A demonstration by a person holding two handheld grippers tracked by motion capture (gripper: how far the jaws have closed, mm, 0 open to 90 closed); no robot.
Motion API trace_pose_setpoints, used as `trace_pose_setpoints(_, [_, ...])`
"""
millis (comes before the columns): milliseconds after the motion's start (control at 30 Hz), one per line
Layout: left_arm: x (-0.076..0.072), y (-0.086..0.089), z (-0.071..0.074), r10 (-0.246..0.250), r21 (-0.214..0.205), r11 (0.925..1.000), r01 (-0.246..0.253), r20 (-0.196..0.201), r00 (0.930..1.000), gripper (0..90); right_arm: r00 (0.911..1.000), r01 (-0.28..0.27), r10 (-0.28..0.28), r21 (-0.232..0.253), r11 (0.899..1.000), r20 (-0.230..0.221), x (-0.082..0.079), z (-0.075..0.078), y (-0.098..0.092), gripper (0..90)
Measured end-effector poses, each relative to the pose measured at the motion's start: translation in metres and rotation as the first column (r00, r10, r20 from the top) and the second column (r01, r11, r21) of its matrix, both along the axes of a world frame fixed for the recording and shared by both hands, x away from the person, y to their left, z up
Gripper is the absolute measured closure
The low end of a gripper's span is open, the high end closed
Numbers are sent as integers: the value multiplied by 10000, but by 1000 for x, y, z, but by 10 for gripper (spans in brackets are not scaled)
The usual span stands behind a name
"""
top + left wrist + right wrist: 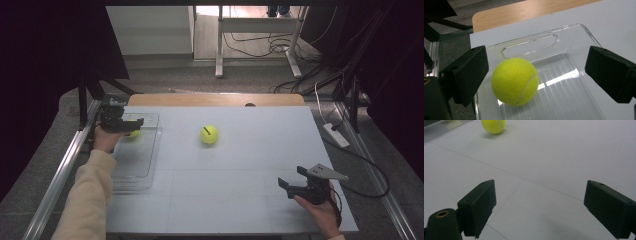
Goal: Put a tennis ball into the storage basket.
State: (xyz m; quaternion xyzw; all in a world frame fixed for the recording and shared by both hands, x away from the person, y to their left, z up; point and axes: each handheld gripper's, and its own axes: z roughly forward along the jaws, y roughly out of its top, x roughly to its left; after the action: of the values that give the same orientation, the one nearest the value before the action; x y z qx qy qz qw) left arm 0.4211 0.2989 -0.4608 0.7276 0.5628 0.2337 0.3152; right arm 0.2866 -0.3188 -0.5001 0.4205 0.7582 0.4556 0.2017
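**Both tools open, one ball in the tray, one loose mid-surface**

I'm holding my left tool (131, 121) over the far end of the clear plastic tray (145, 165) at the surface's left edge, jaws spread wide, gripping nothing. A tennis ball (515, 81) is sitting in the tray near its handle cutout (530, 45), closer to one jaw but not touching it. From above, my left tool is covering most of that ball; only a yellow sliver is showing.

My right tool (291, 180) is hovering near the front right corner of the white surface (250, 195), jaws also wide apart and empty. A second tennis ball (209, 134) is lying mid-surface, well apart from both tools, nothing between it and my right tool. In the right gripper view it's getting cut off by the top edge.

Cables and desk legs (218, 42) are cluttering the floor beyond.
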Motion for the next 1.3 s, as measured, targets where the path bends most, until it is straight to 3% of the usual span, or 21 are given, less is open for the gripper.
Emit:
trace_pose_setpoints(433, [-13,-6,10,-654,-453,9966,683,629,9959,65,10000,8,-8,4,10000,41,0,1,0,108])
trace_pose_setpoints(733, [-18,-12,13,-958,-569,9933,1005,800,9922,64,10000,12,-12,15,10000,40,0,1,0,108])
trace_pose_setpoints(900, [-26,-21,18,-1349,-600,9881,1418,1072,9850,64,10000,11,-12,22,10000,32,0,1,0,108])
trace_pose_setpoints(1300, [-34,-37,21,-1964,-722,9758,2066,1273,9722,63,10000,21,-21,45,10000,35,0,1,0,108])
